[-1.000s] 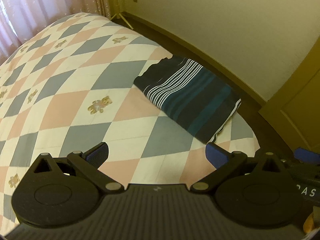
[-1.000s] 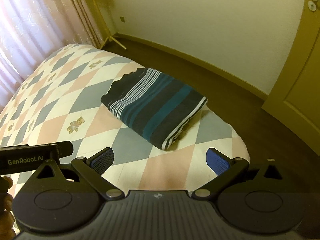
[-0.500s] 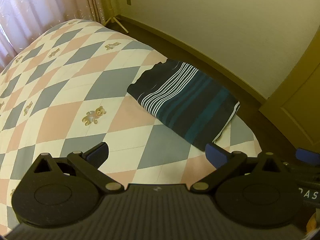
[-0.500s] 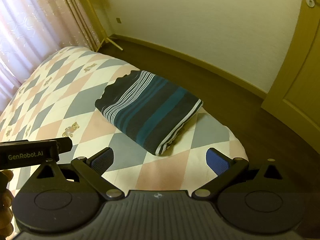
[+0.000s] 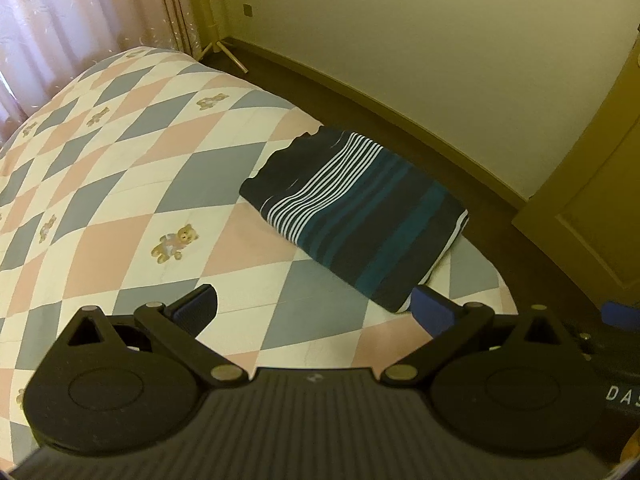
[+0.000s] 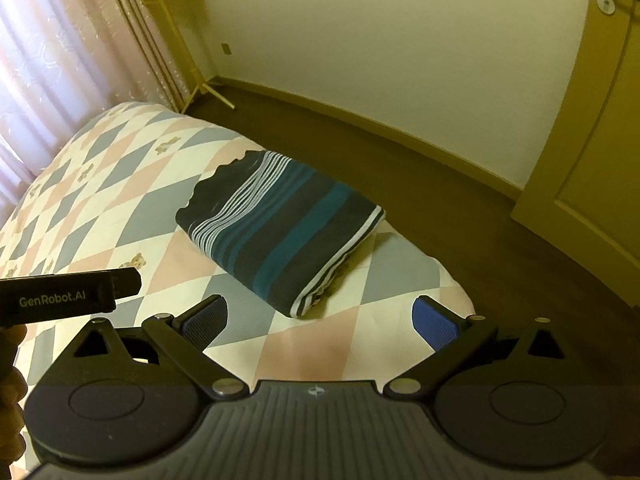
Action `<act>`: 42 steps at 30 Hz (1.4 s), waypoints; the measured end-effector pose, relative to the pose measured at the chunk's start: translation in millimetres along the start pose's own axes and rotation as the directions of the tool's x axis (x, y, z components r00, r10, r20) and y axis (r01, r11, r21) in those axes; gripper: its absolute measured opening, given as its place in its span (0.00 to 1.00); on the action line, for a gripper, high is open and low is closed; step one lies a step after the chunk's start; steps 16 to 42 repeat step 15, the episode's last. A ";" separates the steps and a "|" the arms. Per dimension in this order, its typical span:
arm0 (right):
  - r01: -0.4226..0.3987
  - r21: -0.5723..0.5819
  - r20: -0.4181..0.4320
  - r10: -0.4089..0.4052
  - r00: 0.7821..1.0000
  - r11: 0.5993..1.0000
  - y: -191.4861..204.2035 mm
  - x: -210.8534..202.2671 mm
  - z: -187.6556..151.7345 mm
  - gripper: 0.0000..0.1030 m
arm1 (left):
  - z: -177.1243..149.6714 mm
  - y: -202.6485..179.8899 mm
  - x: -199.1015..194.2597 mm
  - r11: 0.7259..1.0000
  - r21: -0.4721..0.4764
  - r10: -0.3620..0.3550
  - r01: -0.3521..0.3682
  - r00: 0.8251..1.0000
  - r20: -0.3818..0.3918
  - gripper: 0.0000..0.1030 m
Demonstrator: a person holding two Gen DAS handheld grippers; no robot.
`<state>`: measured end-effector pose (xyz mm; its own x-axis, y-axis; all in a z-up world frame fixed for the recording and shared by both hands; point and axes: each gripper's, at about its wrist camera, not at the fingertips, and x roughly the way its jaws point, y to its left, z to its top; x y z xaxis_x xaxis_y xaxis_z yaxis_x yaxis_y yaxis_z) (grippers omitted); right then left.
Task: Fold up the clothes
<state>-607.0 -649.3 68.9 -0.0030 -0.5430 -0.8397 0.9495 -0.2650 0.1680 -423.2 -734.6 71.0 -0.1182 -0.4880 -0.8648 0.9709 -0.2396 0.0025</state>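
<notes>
Both wrist views now take in more of the far wall and dark floor than a second earlier, and the folded dark navy garment with teal and thin white stripes [image 5: 354, 216] [image 6: 280, 226] sits further off, so the grippers have drawn back from it. It lies flat near the corner of the bed's quilted cover of pink, grey and cream diamonds with small teddy bears [image 5: 132, 184] [image 6: 116, 184], its folded edge toward the cameras. The left gripper [image 5: 314, 306] hovers above the cover with its blue-padded fingers spread wide, holding nothing. The right gripper [image 6: 320, 318] hangs likewise, fingers wide apart and empty, well short of the garment.
</notes>
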 end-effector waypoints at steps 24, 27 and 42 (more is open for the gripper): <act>0.003 0.000 0.027 -0.003 1.000 1.000 -25.0 -18.2 -0.2 0.99 | 4.4 -25.3 -10.9 1.000 0.011 0.003 -0.004 0.998 0.069 0.99; 0.003 0.000 0.027 -0.003 1.000 1.000 -25.0 -18.2 -0.2 0.99 | 4.4 -25.3 -10.9 1.000 0.011 0.003 -0.004 0.998 0.069 0.99; 0.003 0.000 0.027 -0.003 1.000 1.000 -25.0 -18.2 -0.2 0.99 | 4.4 -25.3 -10.9 1.000 0.011 0.003 -0.004 0.998 0.069 0.99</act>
